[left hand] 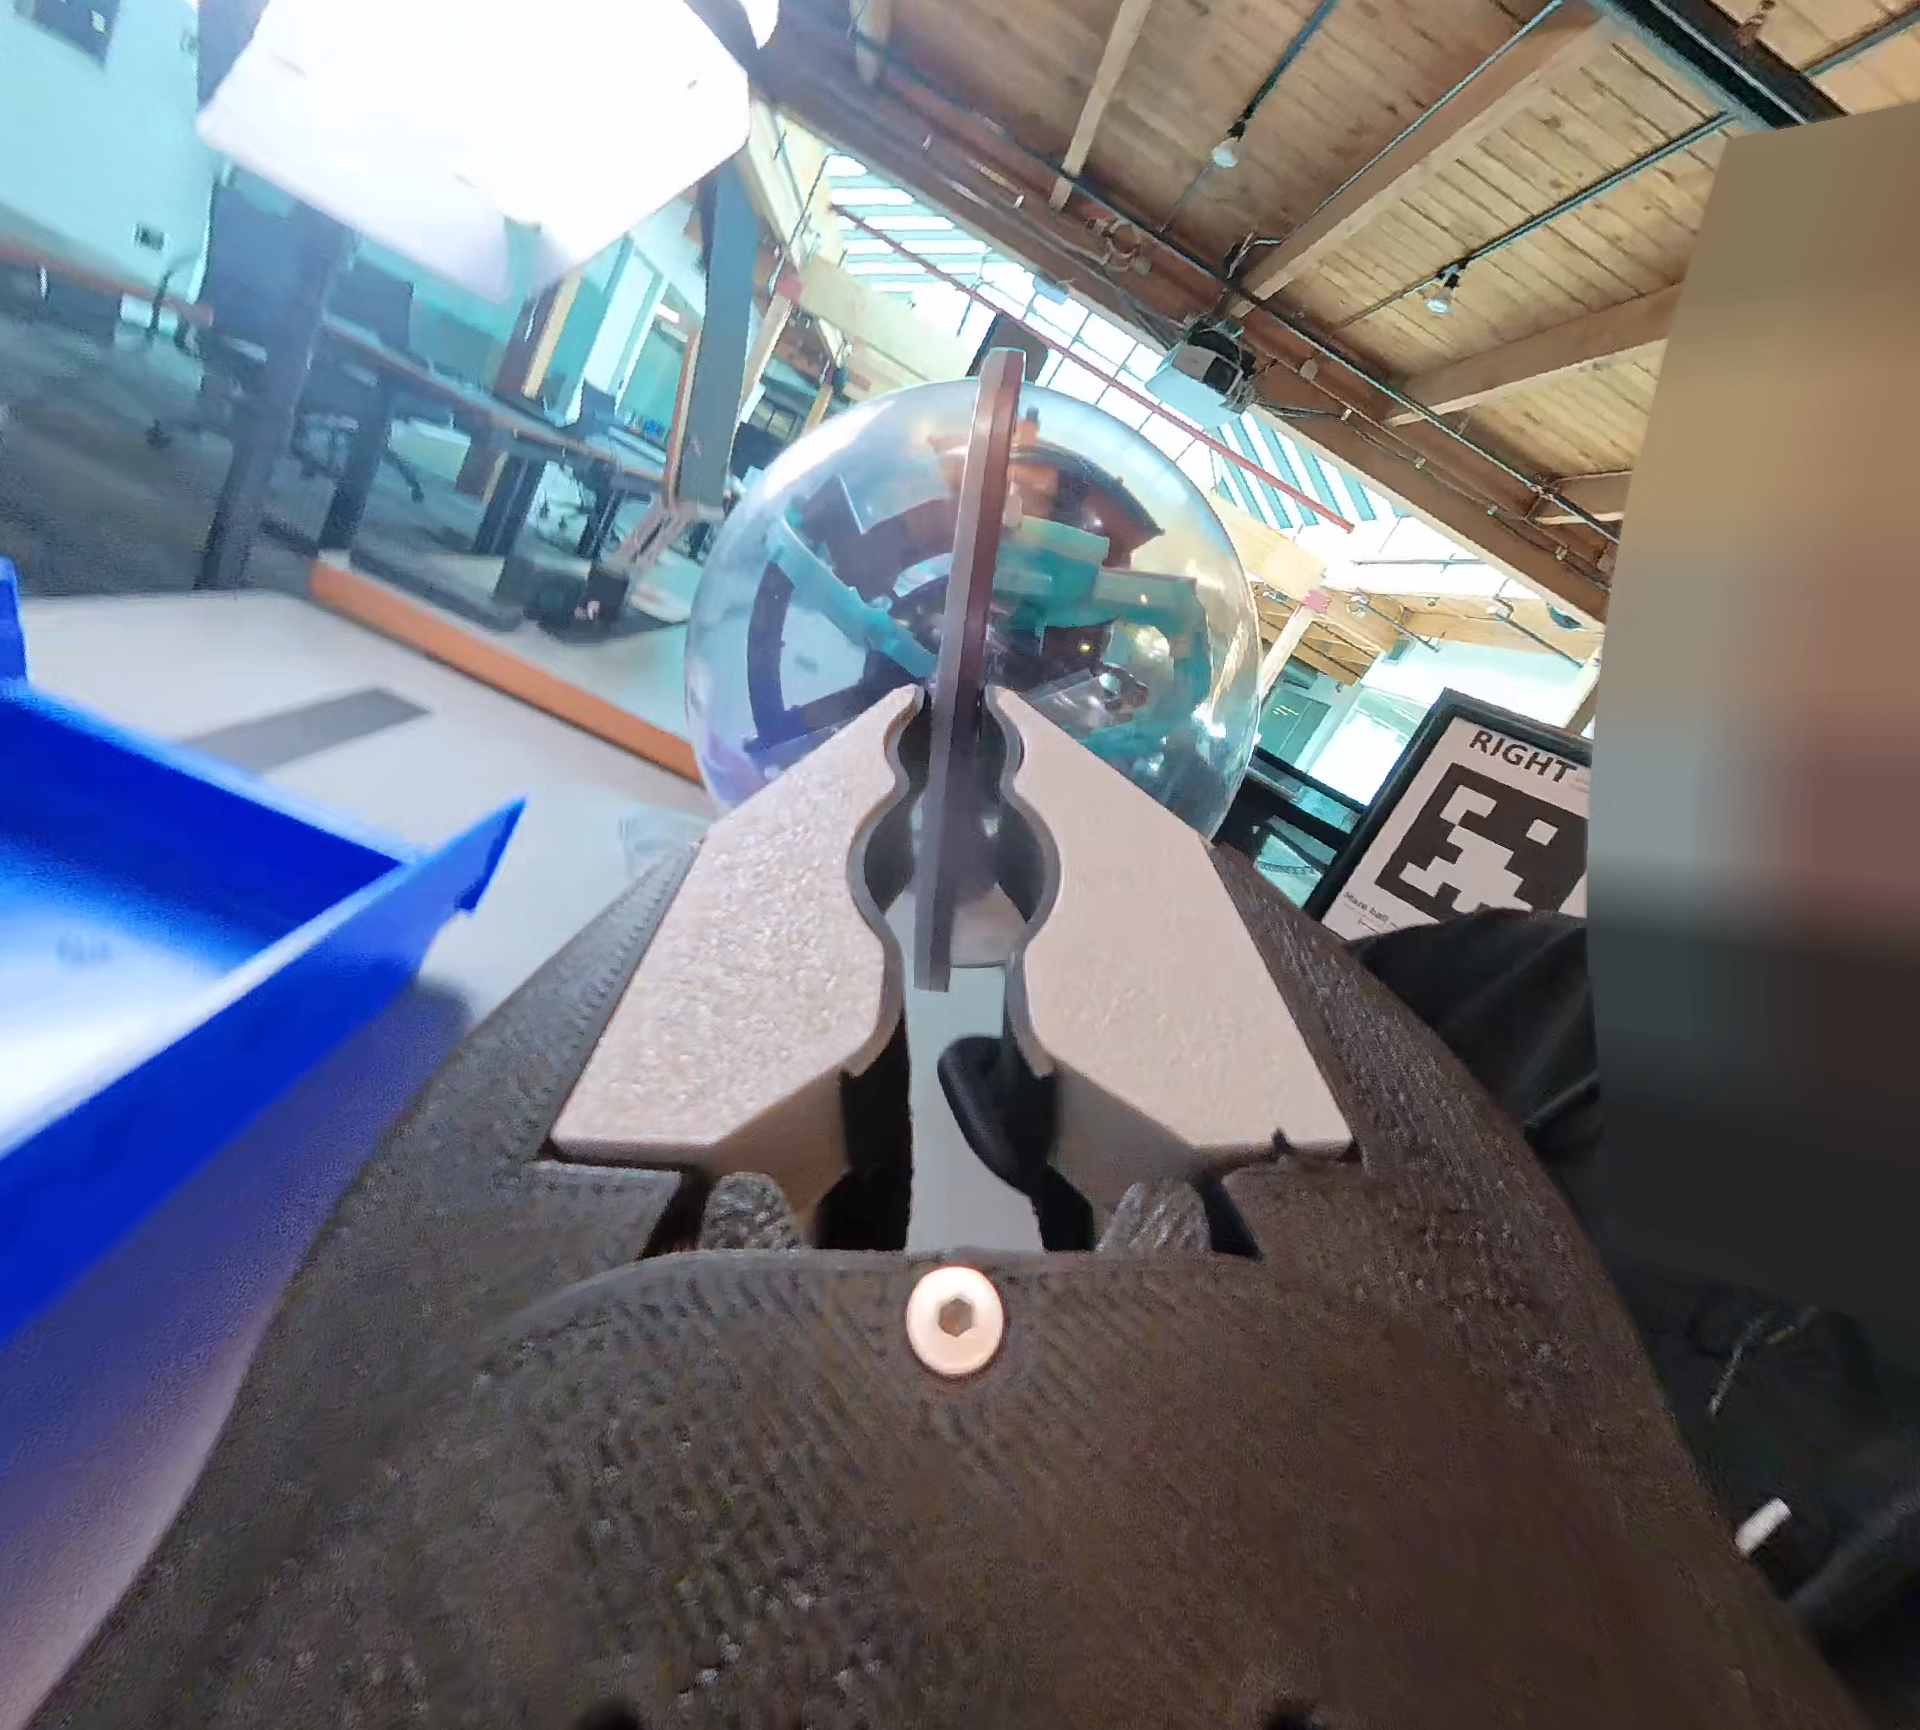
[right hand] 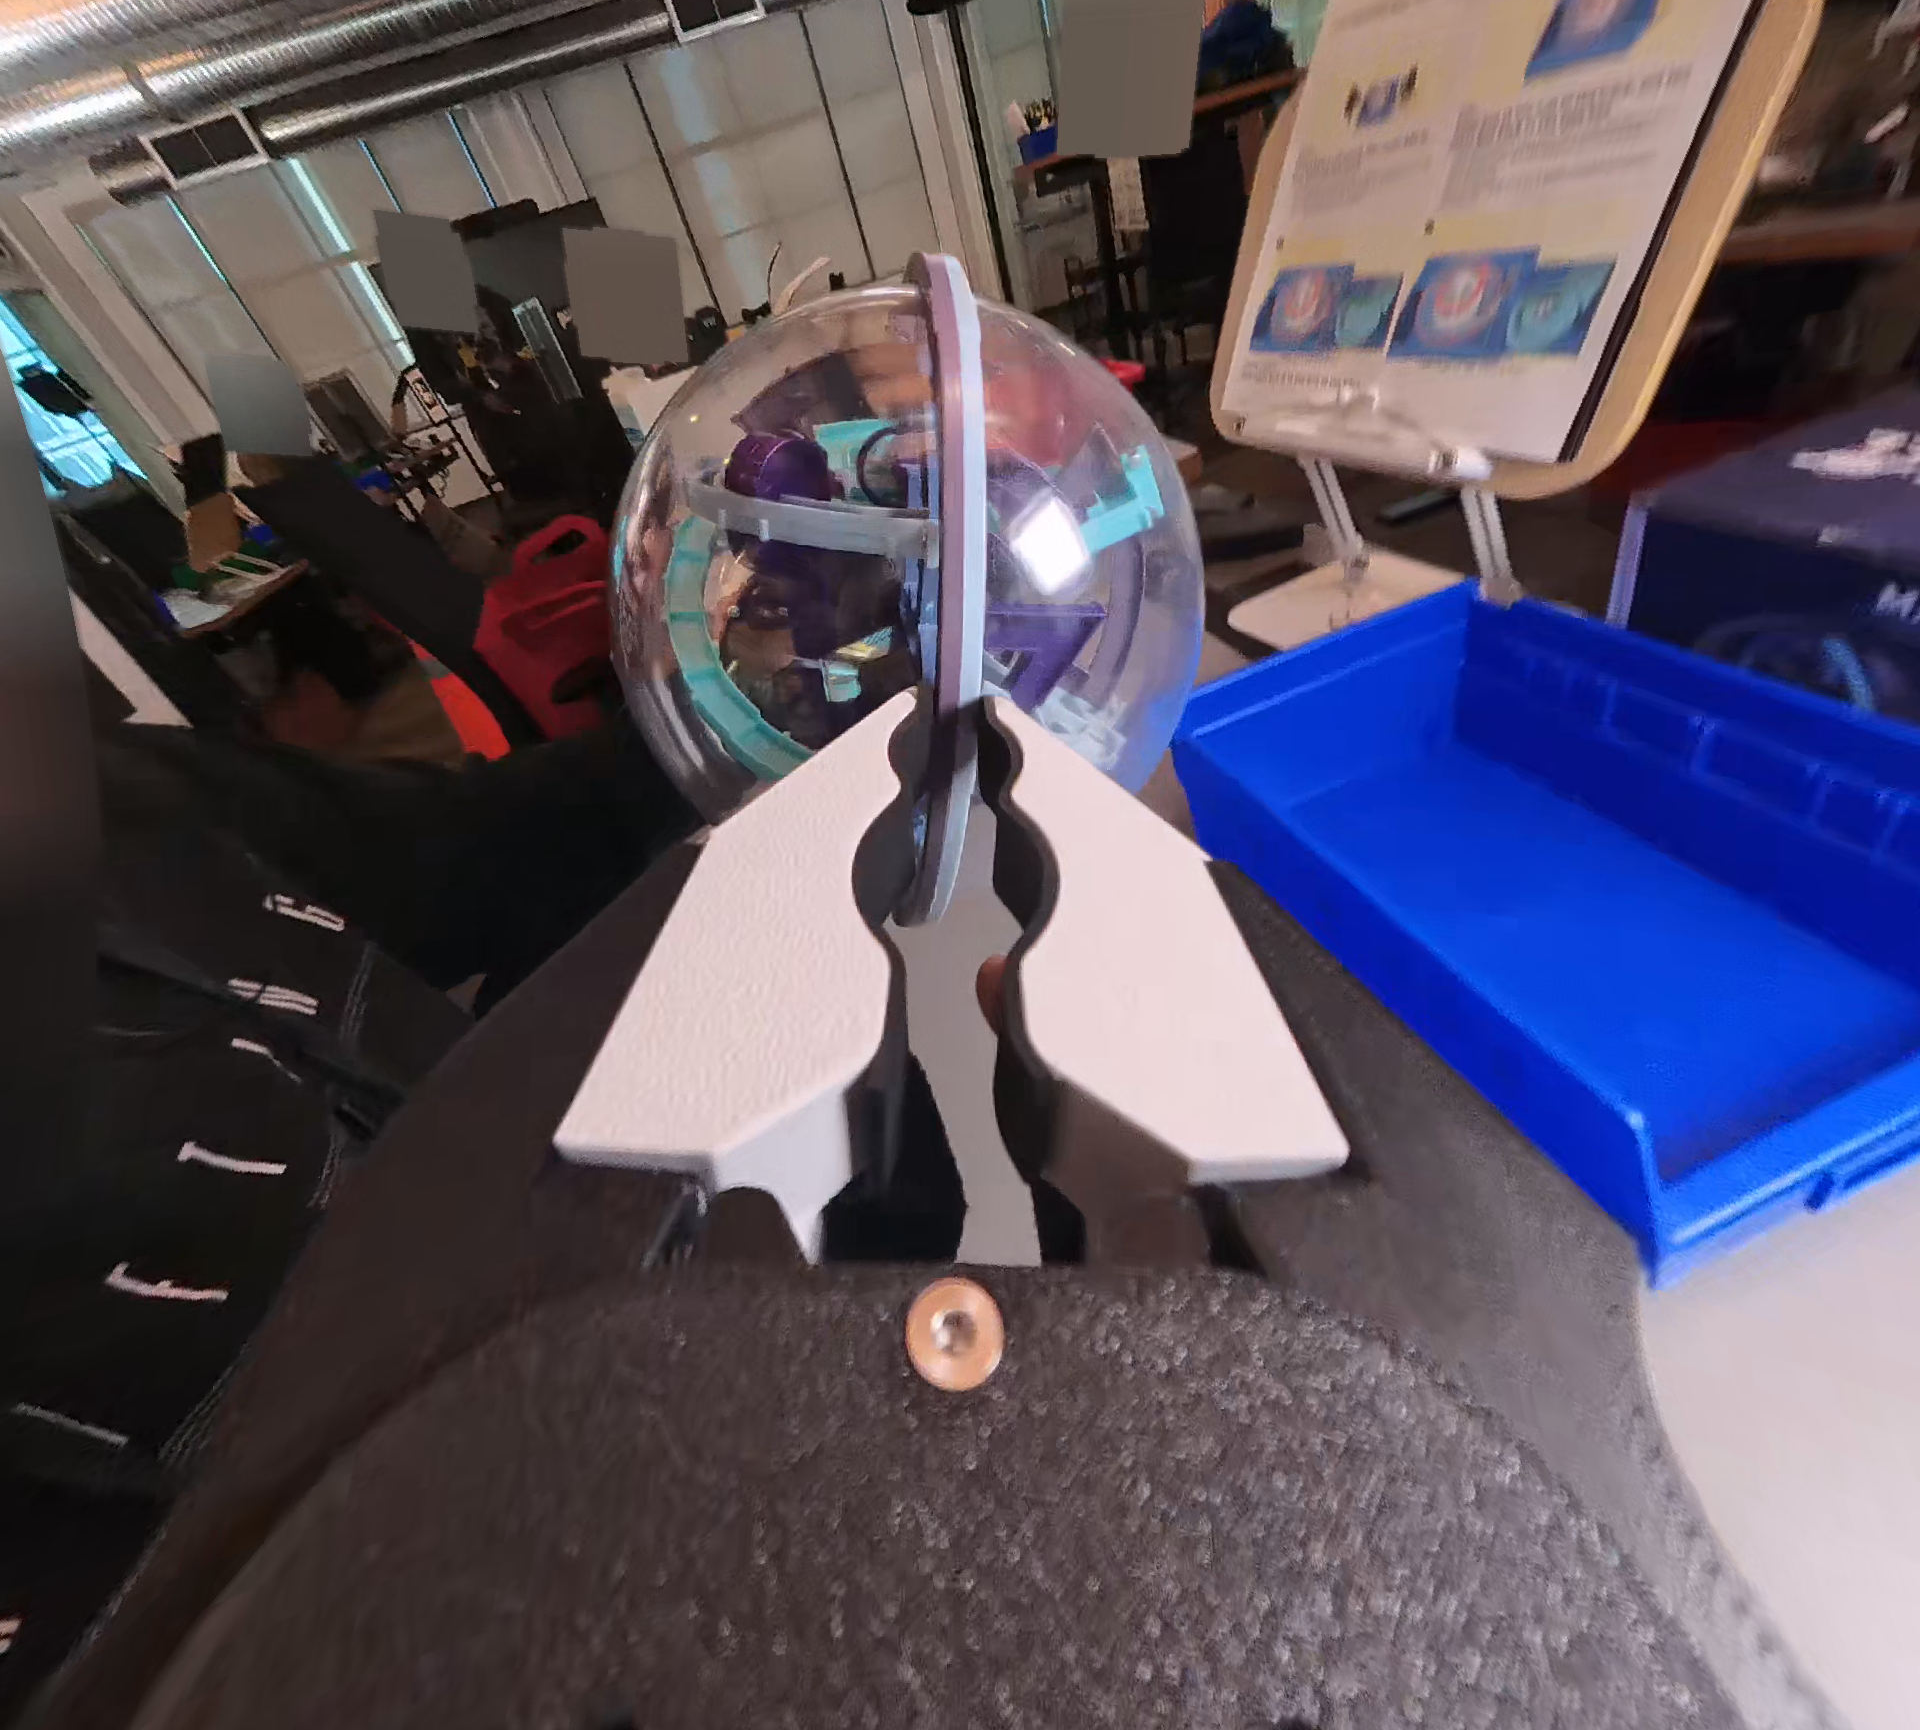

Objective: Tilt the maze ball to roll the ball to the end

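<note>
**Above the desk, the maze ball is held by both grippers, ball's run unresolved**

Above the desk (right hand: 1766, 1472), the maze ball (right hand: 904, 537) is lifted clear, next to the blue bin (right hand: 1558, 901). The left gripper (left hand: 961, 724) has its jaws closed on the flat ring around the sphere, and the right gripper (right hand: 951, 724) pinches the same ring from the opposite side. Picking up and gripping look complete. The tracks inside are visible, but the small ball cannot be picked out with certainty, so how much of the course remains cannot be told; tilting likely remains.
</note>
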The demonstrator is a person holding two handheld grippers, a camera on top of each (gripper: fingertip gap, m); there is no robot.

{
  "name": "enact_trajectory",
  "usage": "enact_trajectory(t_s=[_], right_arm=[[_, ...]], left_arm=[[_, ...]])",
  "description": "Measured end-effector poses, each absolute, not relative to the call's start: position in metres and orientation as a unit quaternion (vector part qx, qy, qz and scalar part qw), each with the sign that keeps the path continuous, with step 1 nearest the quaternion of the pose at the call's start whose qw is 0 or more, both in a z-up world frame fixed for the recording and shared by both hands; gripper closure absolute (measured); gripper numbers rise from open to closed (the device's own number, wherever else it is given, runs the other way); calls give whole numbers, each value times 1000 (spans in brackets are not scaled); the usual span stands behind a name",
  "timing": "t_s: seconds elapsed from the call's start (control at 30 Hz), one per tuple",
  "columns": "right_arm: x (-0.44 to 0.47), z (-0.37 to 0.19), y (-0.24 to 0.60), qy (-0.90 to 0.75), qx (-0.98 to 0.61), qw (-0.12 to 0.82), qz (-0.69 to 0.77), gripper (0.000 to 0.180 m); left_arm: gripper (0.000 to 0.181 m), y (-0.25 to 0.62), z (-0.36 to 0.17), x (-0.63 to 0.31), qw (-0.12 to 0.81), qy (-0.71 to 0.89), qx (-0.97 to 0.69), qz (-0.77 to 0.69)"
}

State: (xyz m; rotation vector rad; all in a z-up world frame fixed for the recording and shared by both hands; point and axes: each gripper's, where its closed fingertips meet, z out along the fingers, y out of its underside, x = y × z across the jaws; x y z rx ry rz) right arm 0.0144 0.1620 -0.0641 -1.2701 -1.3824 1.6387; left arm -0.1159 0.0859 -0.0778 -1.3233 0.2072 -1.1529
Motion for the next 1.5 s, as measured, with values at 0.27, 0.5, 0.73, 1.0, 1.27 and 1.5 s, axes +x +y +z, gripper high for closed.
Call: enact_trajectory(t_s=[0.27,0.5,0.73,1.0,1.27,1.5], right_arm=[[18,8,145,-542,-400,400,621,174],[25,22,124,-553,-355,428,621,174],[32,27,110,-557,-323,450,619,174],[38,33,100,-559,-288,469,620,174],[41,31,90,-577,-243,495,603,174],[40,29,89,-579,-238,505,595,174]], left_arm=[[173,69,15,-114,716,170,-522,-431],[173,41,35,-102,740,213,-501,-395],[173,26,40,-95,749,230,-484,-391],[173,13,46,-88,758,251,-476,-369],[173,0,51,-82,780,291,-439,-338],[173,-1,49,-82,782,299,-433,-335]])
